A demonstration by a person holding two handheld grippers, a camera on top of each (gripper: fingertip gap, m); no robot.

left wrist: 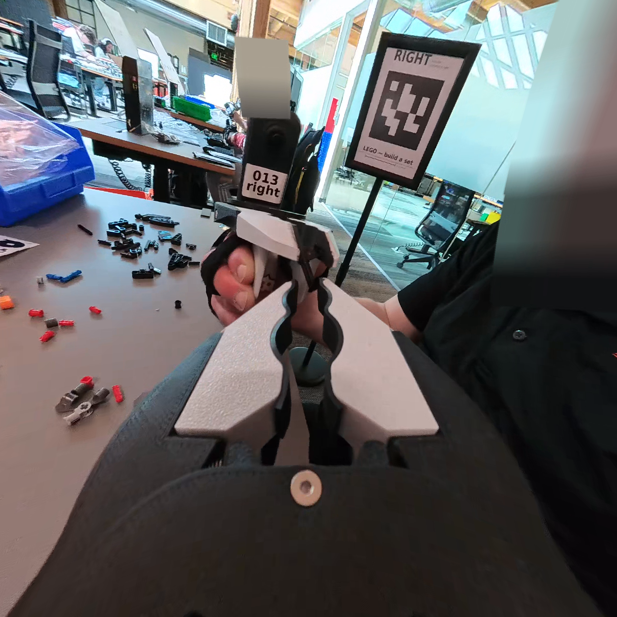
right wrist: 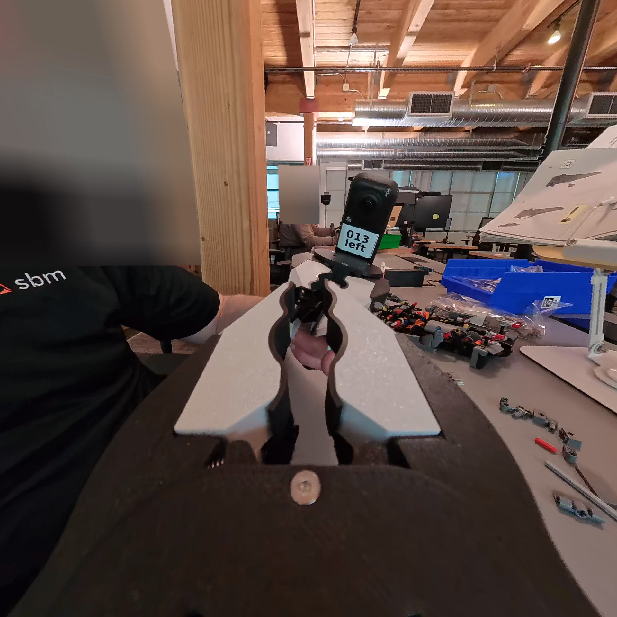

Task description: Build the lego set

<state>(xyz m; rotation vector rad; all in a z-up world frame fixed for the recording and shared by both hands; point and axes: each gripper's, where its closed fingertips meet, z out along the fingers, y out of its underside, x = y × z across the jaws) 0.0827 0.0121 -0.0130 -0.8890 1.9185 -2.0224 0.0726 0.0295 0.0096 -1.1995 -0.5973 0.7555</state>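
**Grey chassis partly built, both grippers idle in the air**

Grey-and-black model (right wrist: 460,330), studded with red, orange and yellow bits, lies on the surface (right wrist: 500,467) beside a clear bag (right wrist: 484,310) and in front of the blue bins (right wrist: 534,283). It looks like a partly built frame, well short of finished.

Plenty left loose:
- black parts (left wrist: 147,240) in a scattered heap
- red pins (left wrist: 46,335) and blue pins (left wrist: 63,277) spread apart
- small grey sub-piece (left wrist: 83,397) near the edge
- more grey parts (right wrist: 541,420) and a long grey rod (right wrist: 581,490) on the other side

Instruction booklet (right wrist: 551,207) is propped open on a white stand (right wrist: 597,310).

Left gripper (left wrist: 305,293) and right gripper (right wrist: 309,293) are held up off the surface, pointing at each other tip to tip. Both sets of fingers stand slightly parted; I see no piece between them, though the tips overlap darkly.

My read: between steps, next piece not yet picked up.
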